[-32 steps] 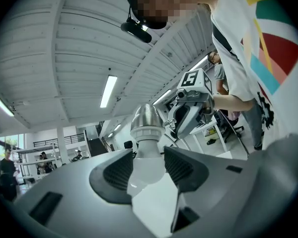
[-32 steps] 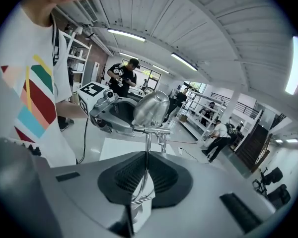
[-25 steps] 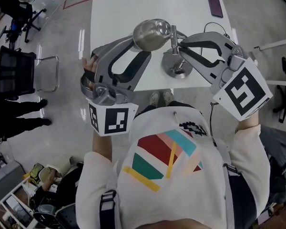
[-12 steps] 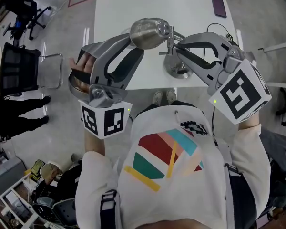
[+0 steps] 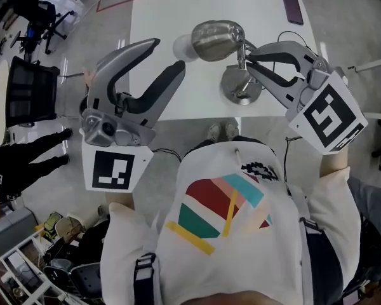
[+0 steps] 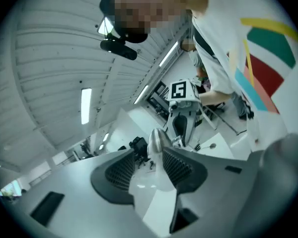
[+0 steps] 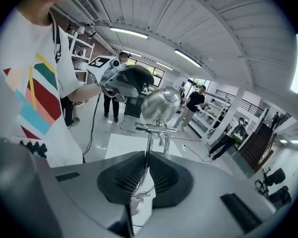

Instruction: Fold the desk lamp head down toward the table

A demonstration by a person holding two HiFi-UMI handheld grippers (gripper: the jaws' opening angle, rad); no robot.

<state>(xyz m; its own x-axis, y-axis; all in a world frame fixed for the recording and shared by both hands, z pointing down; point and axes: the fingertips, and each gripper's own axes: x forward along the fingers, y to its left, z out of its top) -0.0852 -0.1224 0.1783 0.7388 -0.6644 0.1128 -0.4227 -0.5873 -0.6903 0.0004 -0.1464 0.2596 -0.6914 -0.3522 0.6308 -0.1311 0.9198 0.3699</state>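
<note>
The silver desk lamp stands at the near edge of the white table (image 5: 165, 18), on a round base (image 5: 241, 88). Its dome head (image 5: 217, 40) sits at the top of the thin pole, with the white face turned left. My right gripper (image 5: 253, 61) is shut on the pole; in the right gripper view the pole (image 7: 148, 155) is pinched between the pads of the right gripper (image 7: 147, 152), under the head (image 7: 161, 103). My left gripper (image 5: 168, 54) hangs open just left of the head, holding nothing. In the left gripper view, beyond the left gripper (image 6: 148, 150) lies the head (image 6: 156, 139).
A dark phone (image 5: 293, 8) lies at the table's far right corner. A black cable (image 5: 286, 37) runs behind the lamp. A black office chair (image 5: 25, 88) stands on the floor to the left. Several people (image 7: 194, 103) stand in the room beyond.
My left gripper, which reached around the lamp head, has drawn back to the left and risen, free of the head. The right gripper has stayed on the pole.
</note>
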